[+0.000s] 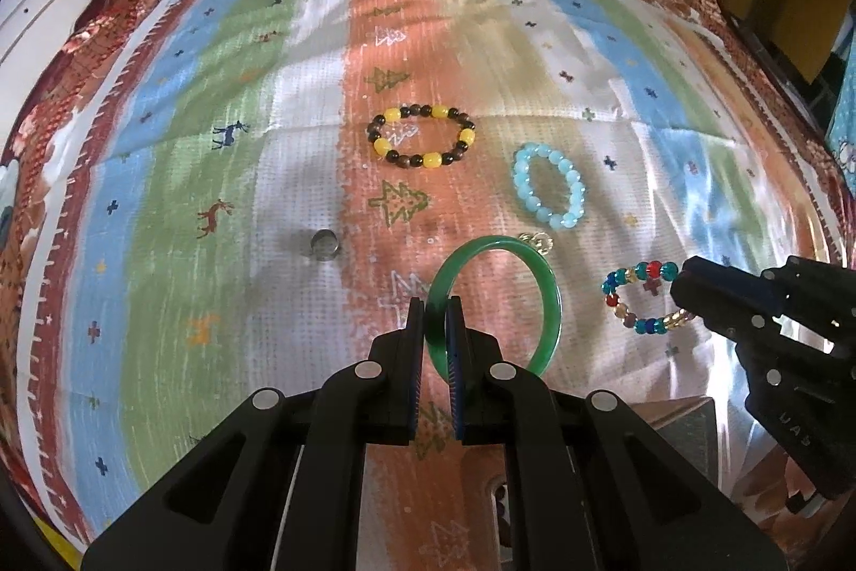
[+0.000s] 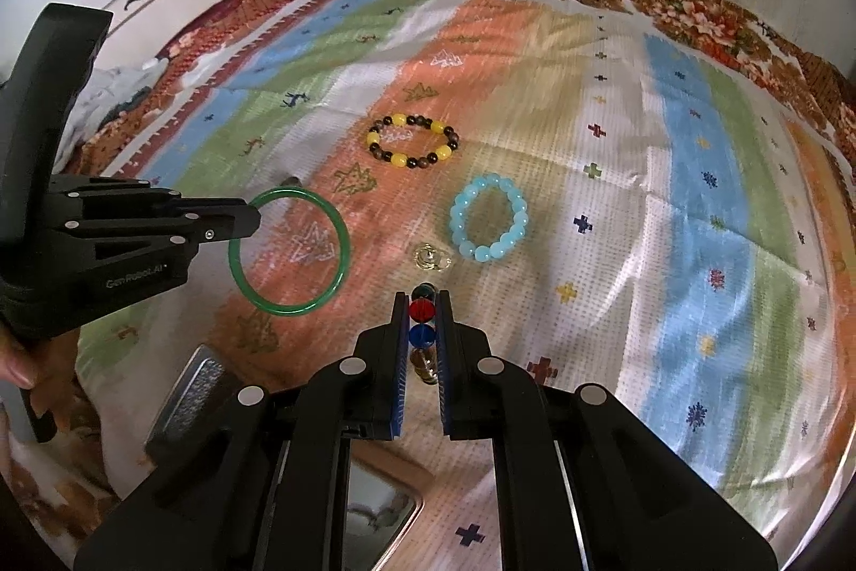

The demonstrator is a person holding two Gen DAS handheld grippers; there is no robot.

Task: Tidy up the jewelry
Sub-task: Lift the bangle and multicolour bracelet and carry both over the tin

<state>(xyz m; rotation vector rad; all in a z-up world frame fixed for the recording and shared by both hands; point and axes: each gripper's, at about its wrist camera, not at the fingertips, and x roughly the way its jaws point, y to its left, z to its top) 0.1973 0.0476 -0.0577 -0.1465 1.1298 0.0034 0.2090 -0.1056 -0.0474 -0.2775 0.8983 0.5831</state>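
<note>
Green jade bangle (image 1: 495, 303) sits clamped at its near-left rim in the left hand-held gripper (image 1: 434, 309), above the striped cloth (image 1: 241, 143). To its right, the right hand-held gripper (image 2: 422, 303) is closed on the multicoloured bead bracelet (image 1: 639, 298). Farther off lie the yellow-and-brown bracelet (image 1: 422, 136) and, right of it, the pale blue bracelet (image 1: 548, 185); a small gold charm (image 2: 430, 258) rests near the blue one.
</note>
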